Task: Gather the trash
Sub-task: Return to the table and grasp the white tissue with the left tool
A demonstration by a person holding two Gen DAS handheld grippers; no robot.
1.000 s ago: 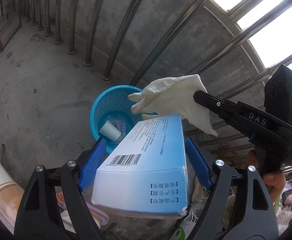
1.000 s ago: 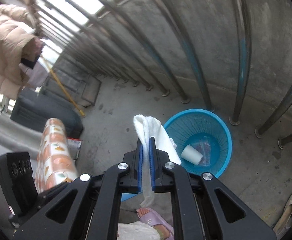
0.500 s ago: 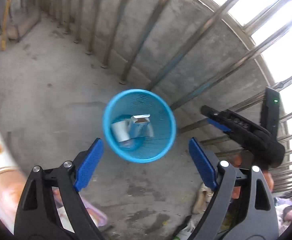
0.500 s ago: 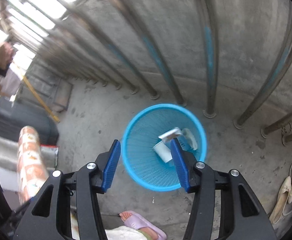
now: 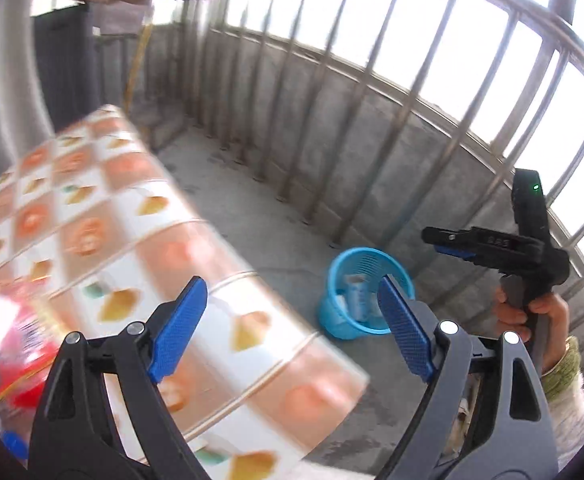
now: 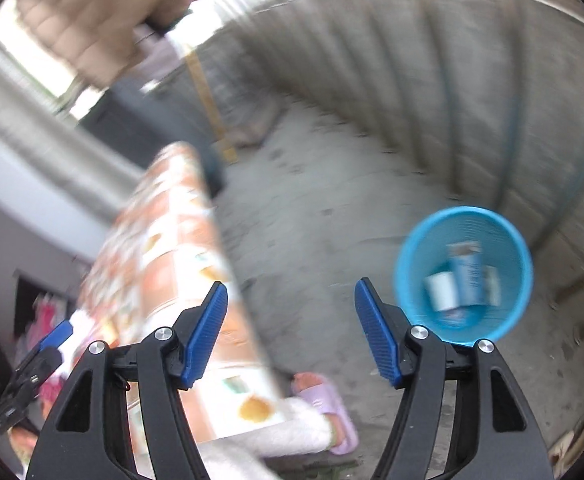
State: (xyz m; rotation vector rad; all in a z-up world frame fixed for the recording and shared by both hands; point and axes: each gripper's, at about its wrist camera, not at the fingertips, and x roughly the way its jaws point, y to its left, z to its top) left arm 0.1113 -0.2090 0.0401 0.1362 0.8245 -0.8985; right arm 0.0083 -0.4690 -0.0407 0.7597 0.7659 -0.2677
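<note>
Both my claws are empty now. The left claw is spread wide with nothing between its pads, and the right claw has just been opening, its jaws apart and bare. The trash sits in the blue basket on the concrete floor: a blue carton and a white cup, with something pale beside them. I judge more is left, since a red packet lies on the tile-patterned bench.
</note>
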